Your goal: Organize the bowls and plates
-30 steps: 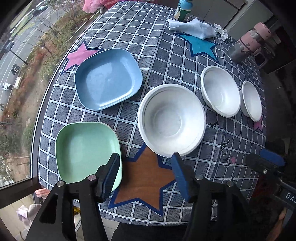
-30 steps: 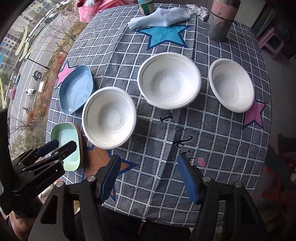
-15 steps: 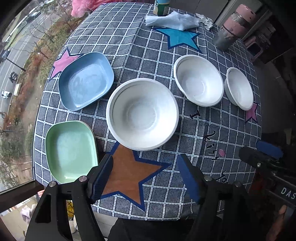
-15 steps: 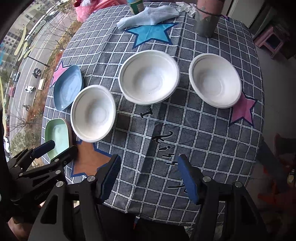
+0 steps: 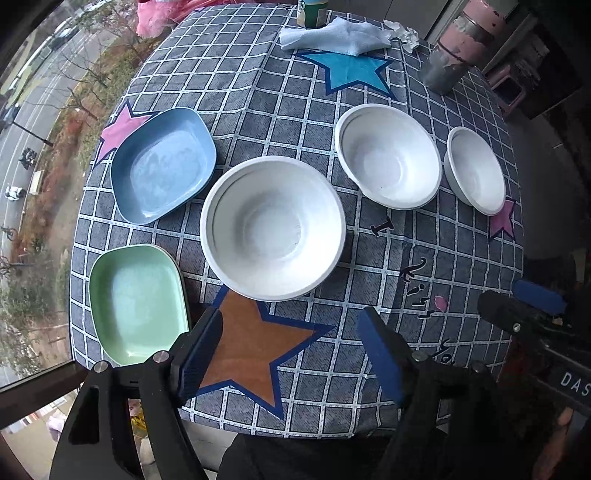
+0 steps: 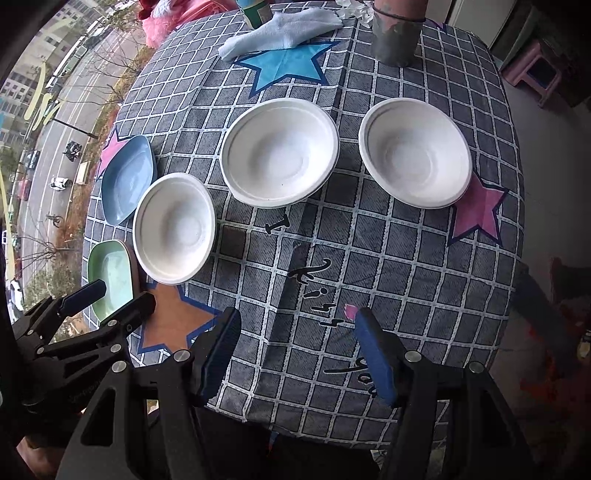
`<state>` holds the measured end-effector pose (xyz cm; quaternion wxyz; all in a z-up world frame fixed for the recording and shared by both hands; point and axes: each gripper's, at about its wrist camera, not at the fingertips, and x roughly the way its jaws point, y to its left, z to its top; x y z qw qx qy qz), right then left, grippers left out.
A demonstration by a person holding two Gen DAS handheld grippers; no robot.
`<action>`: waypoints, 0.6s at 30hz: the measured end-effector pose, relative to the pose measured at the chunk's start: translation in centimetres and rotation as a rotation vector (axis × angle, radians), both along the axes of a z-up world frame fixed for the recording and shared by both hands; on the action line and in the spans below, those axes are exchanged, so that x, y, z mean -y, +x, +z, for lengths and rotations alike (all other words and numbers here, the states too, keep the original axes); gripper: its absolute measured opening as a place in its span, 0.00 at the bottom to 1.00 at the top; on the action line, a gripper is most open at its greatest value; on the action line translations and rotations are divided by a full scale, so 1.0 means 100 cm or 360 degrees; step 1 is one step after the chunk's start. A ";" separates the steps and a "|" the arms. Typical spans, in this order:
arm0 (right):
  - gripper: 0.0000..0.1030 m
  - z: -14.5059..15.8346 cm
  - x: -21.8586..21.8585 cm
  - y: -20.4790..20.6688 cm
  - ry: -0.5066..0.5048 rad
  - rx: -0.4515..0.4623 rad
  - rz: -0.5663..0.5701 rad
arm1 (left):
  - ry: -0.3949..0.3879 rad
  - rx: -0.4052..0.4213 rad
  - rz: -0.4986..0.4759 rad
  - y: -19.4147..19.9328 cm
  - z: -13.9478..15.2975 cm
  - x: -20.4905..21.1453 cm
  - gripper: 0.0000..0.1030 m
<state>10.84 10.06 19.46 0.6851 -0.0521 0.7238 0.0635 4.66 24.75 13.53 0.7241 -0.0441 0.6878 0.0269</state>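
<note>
Three white bowls stand in a row on the checked tablecloth: a left one [image 5: 272, 227] [image 6: 174, 228], a middle one [image 5: 388, 156] [image 6: 280, 152] and a right one [image 5: 475, 170] [image 6: 415, 152]. A blue plate [image 5: 162, 164] [image 6: 127, 178] and a green plate [image 5: 136, 300] [image 6: 110, 276] lie at the table's left side. My left gripper [image 5: 291, 345] is open and empty, above the brown star near the front edge. My right gripper [image 6: 295, 349] is open and empty, above the cloth's front edge.
A light blue cloth [image 5: 334, 36] [image 6: 282, 31], a green-labelled bottle [image 5: 312, 13] and a grey-pink cup [image 5: 456, 55] [image 6: 397, 31] stand at the table's far side. A window with a street below runs along the left. A pink stool [image 6: 537, 72] stands at the right.
Both grippers have drawn back and up from the table, so more of the cloth and the far objects shows. The jaws stay open. No dish has moved.
</note>
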 end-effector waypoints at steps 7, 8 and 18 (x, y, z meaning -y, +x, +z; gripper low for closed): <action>0.64 -0.002 -0.004 0.002 0.0009 -0.0006 0.0027 | 0.0001 0.0000 0.0018 0.000 0.000 -0.002 0.77; 0.64 -0.003 -0.004 0.002 0.0011 -0.0009 0.0032 | 0.0000 -0.0001 0.0024 0.000 0.000 -0.003 0.77; 0.64 -0.004 -0.005 0.005 0.0036 -0.0013 0.0051 | 0.0023 0.0003 0.0031 0.000 0.002 -0.002 0.77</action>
